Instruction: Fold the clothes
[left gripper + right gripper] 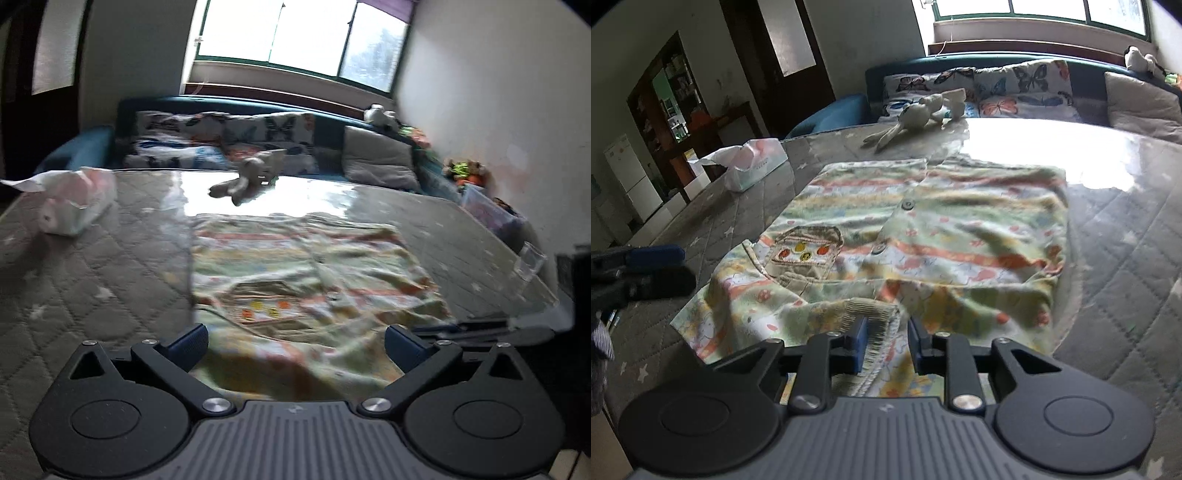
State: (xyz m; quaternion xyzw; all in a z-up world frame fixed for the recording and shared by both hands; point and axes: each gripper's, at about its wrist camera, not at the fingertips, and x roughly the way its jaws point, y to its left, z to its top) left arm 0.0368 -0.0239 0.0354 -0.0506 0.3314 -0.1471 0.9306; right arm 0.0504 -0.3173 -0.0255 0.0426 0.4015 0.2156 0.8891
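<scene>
Pastel-striped child's shirt (923, 236) lies on the quilted mattress (1126, 266), partly spread, near hem bunched. Right gripper (886, 343) has its jaws nearly closed on a ribbed cuff, likely to lift it; left gripper (295, 347) hovers nearby, jaws spread wide.

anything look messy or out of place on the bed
The patterned shirt lies wrinkled on the mattress, its near edge bunched up between the fingers of the right gripper. A stuffed rabbit sprawls beyond it, and a tissue pack sits near the left edge. Nothing looks spilled or damaged.
</scene>
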